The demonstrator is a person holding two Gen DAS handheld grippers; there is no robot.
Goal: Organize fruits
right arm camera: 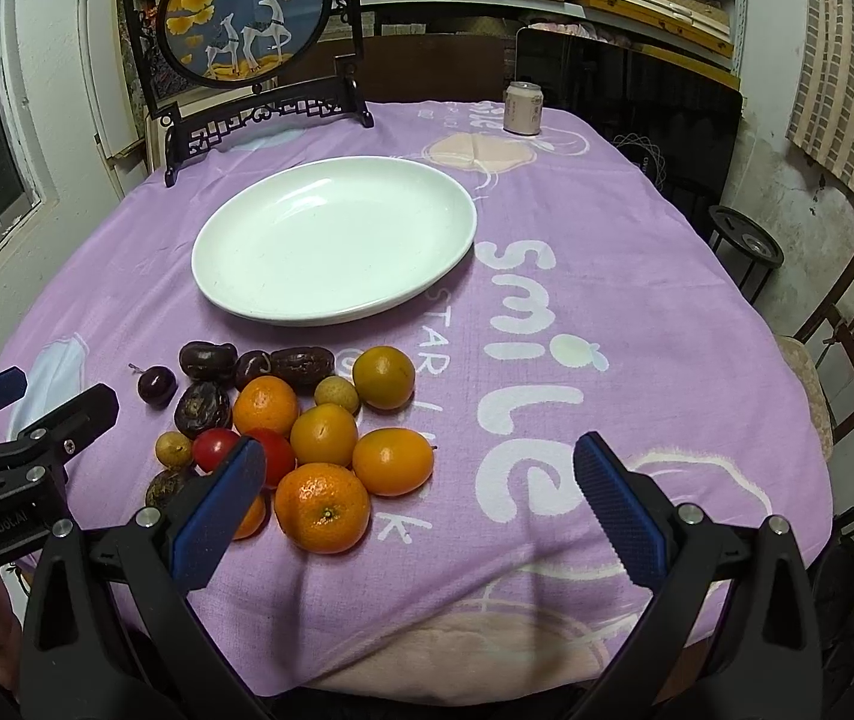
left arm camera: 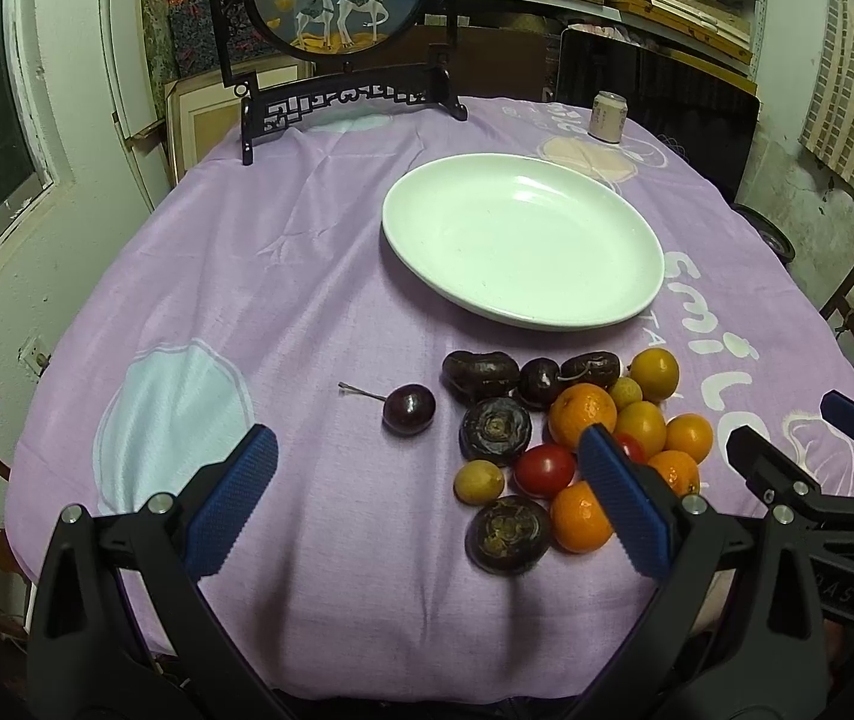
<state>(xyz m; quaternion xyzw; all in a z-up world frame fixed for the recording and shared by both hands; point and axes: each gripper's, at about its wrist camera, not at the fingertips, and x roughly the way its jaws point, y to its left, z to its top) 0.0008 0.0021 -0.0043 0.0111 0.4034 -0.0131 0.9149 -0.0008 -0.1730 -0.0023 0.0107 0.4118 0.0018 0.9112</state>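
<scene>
Spanning the lower edge of the left wrist view, the left gripper (left arm camera: 427, 498) is held spread wide, nothing between its blue pads. Its right finger overlaps the fruit pile (left arm camera: 571, 444), which is seen right of centre in that frame; a lone dark cherry (left arm camera: 408, 410) with stem lies apart from the pile, above the gap between the fingers. The right gripper (right arm camera: 420, 504) is likewise held spread and empty at the bottom of the right wrist view, its left finger crossing the pile's lower edge.

Pile contents, as recorded: oranges, the nearest one (right arm camera: 321, 507) lying just inside the left finger; red tomatoes (right arm camera: 215, 449); small yellowish fruits (right arm camera: 336, 394); dark brown-purple fruits (right arm camera: 207, 361).

White plate (right arm camera: 330, 252): set beyond the pile, toward upper centre, apart from the fruit. Purple tablecloth (right arm camera: 607, 330): spread beneath everything. Can (right arm camera: 523, 108): standing at the far edge. Framed deer panel (right arm camera: 246, 18): upright at upper left.
</scene>
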